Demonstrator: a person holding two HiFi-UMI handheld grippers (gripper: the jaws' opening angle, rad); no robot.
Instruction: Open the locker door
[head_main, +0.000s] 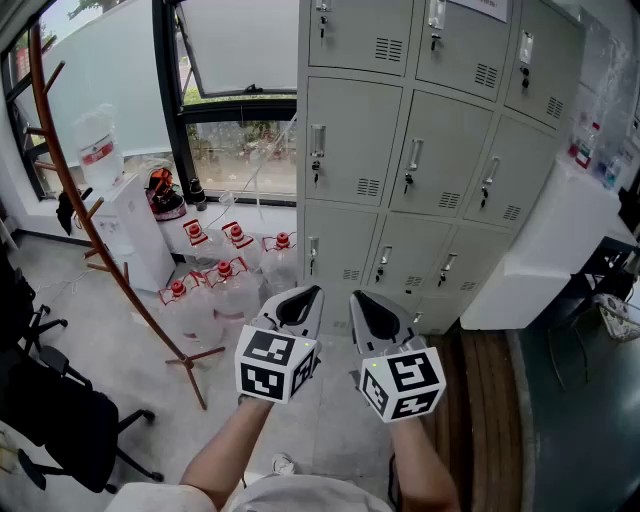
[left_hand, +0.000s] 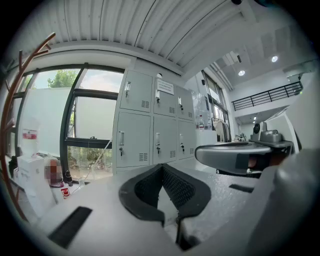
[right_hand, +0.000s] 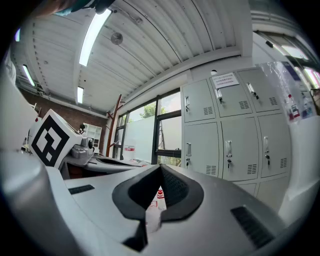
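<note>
A bank of grey metal lockers (head_main: 440, 150) stands ahead, every door shut, each with a small upright handle (head_main: 413, 155) and a key below it. The same lockers (left_hand: 135, 135) show far off in the left gripper view, and the lockers (right_hand: 230, 135) fill the right side of the right gripper view. My left gripper (head_main: 305, 300) and right gripper (head_main: 362, 305) hover side by side low in the head view, well short of the lockers and touching nothing. The left gripper (left_hand: 161, 166) has its tips together and empty. The right gripper (right_hand: 161, 167) is likewise shut and empty.
Several large water bottles with red caps (head_main: 225, 275) sit on the floor left of the lockers, below a window. A red-brown coat stand (head_main: 90, 220) and a white water dispenser (head_main: 135, 230) stand at the left, a black office chair (head_main: 50, 410) lower left, a white cabinet (head_main: 550, 250) right.
</note>
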